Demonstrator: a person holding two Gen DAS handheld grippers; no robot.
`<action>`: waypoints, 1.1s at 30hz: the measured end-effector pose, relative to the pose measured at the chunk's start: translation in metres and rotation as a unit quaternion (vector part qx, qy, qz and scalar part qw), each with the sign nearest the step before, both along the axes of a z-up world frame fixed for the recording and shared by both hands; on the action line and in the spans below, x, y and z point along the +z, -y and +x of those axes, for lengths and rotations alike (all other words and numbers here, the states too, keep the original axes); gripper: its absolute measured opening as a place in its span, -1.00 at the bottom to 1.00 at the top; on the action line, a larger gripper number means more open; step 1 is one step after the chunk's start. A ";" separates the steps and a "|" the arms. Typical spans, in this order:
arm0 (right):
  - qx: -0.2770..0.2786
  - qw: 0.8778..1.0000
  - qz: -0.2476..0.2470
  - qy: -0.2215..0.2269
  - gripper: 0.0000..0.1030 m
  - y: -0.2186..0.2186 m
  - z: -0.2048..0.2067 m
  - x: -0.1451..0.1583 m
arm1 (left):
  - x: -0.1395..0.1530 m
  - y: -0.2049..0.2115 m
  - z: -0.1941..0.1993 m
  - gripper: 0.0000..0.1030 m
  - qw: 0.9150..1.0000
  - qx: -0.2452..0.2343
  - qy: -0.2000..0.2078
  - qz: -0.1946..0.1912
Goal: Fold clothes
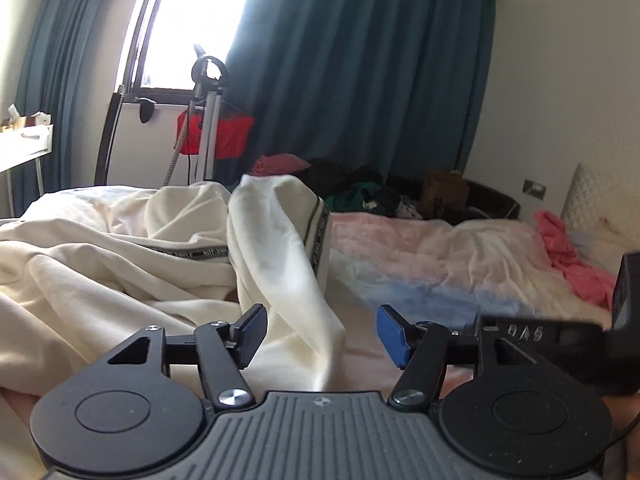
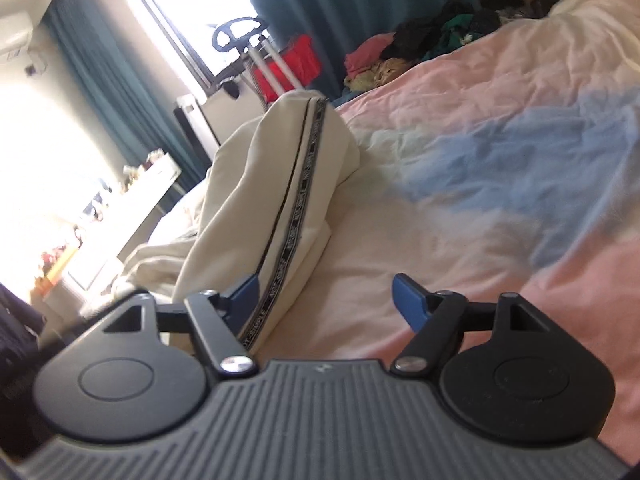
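Observation:
A cream garment [image 1: 276, 248] with a black lettered tape stripe [image 1: 318, 236] lies rumpled on the bed, one fold standing up in a hump. My left gripper [image 1: 323, 334] is open low over the sheet. A strip of the cream cloth runs down between its blue-padded fingers [image 1: 394, 334], nearer the left one. In the right wrist view the same garment [image 2: 256, 200] rises ahead at the left, its stripe [image 2: 296, 200] running toward the left finger. My right gripper [image 2: 326, 296] is open, with the cloth's edge against the left pad [image 2: 244, 292] and bare sheet in the gap.
The bed sheet [image 1: 440, 256] is pink, blue and white. A pink garment [image 1: 572, 260] and a pillow [image 1: 592, 192] lie at the right. A pile of dark clothes [image 1: 352, 184], a red bag [image 1: 216, 136] on a metal stand and teal curtains [image 1: 360, 80] stand beyond the bed. A white desk [image 1: 24, 148] sits at far left.

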State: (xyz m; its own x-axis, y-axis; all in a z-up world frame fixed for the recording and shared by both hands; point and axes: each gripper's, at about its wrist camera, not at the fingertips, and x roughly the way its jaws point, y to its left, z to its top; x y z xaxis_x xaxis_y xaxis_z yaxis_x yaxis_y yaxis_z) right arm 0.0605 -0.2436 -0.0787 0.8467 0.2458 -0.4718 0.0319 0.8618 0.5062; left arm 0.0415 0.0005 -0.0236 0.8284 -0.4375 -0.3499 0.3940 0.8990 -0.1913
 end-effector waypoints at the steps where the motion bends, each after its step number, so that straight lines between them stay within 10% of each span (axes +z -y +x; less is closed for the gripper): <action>1: 0.005 1.000 -0.009 0.001 0.41 -0.004 0.006 0.003 | 0.003 -0.005 0.002 0.22 1.000 0.003 0.004 -0.007; 14: -0.004 1.000 -0.022 -0.003 0.28 -0.032 0.208 0.060 | 0.004 -0.058 0.057 0.22 0.995 0.066 0.015 -0.075; 22: -0.033 0.991 -0.096 -0.084 0.28 -0.065 0.336 0.053 | -0.036 -0.081 0.097 0.20 0.987 0.077 -0.063 -0.123; 24: -0.037 0.987 -0.115 -0.107 0.01 -0.073 0.350 0.044 | -0.043 -0.086 0.101 0.20 0.986 0.085 -0.065 -0.128; 26: -0.033 0.984 -0.128 -0.120 -0.83 -0.077 0.356 0.037 | -0.045 -0.088 0.102 0.20 0.986 0.088 -0.064 -0.129; 33: -0.077 0.986 -0.135 -0.056 -0.87 -0.035 0.319 0.080 | -0.047 -0.091 0.098 0.20 0.986 0.090 -0.053 -0.130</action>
State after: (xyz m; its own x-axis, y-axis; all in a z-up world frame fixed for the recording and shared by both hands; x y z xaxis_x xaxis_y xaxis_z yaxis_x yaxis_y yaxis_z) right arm 0.3796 -0.2091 0.0011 0.8035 -0.0288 -0.5947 0.2147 0.9456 0.2444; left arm 0.1399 0.0915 -0.0704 0.8660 -0.3727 -0.3335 0.1977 0.8676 -0.4563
